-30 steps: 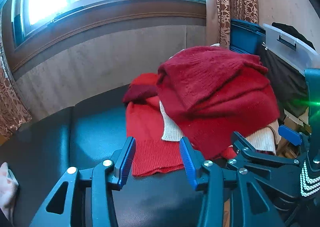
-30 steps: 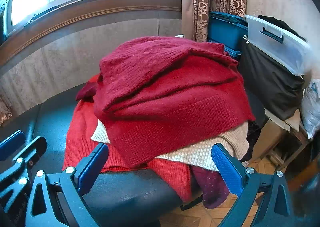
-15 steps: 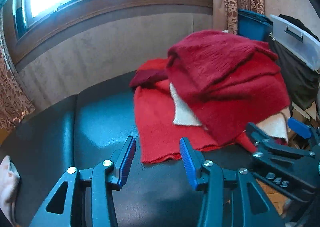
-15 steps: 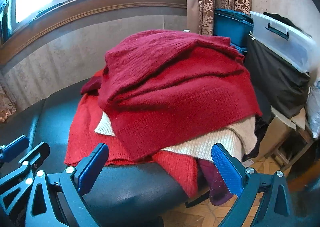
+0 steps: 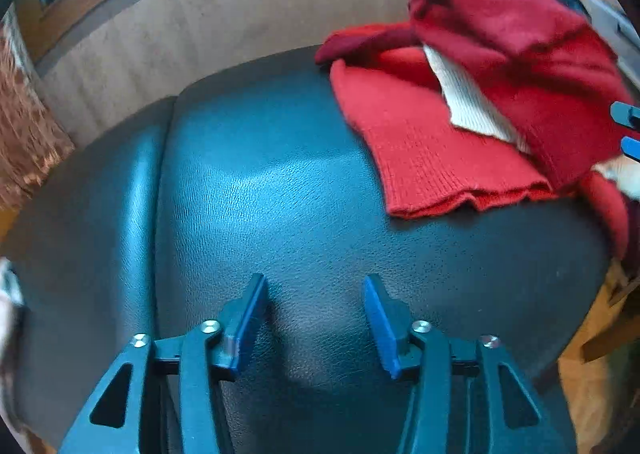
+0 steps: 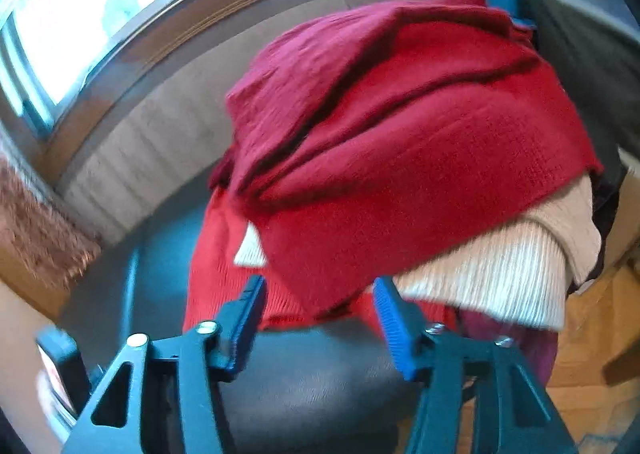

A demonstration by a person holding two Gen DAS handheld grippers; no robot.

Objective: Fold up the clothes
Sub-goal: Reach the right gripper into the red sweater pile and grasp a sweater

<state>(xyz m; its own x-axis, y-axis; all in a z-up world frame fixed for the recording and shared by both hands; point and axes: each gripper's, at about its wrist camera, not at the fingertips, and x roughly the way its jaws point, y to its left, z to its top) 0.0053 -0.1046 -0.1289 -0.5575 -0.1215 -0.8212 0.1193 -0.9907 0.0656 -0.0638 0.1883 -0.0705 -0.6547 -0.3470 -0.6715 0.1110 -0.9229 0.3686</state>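
The dark leather seat [image 5: 304,190] fills most of my left view. On its right half sits the pile of clothes [image 6: 400,142]: a dark red sweater [image 6: 420,182] on top, a cream ribbed knit [image 6: 500,278] under it, a brighter red knit [image 5: 424,150] spread flat at the bottom. My left gripper [image 5: 316,318] hangs over bare leather, jaws opening, nothing between them. My right gripper [image 6: 318,318] points at the pile's near edge, jaws closing, with the dark red hem seen between them; whether the pads touch it I cannot tell.
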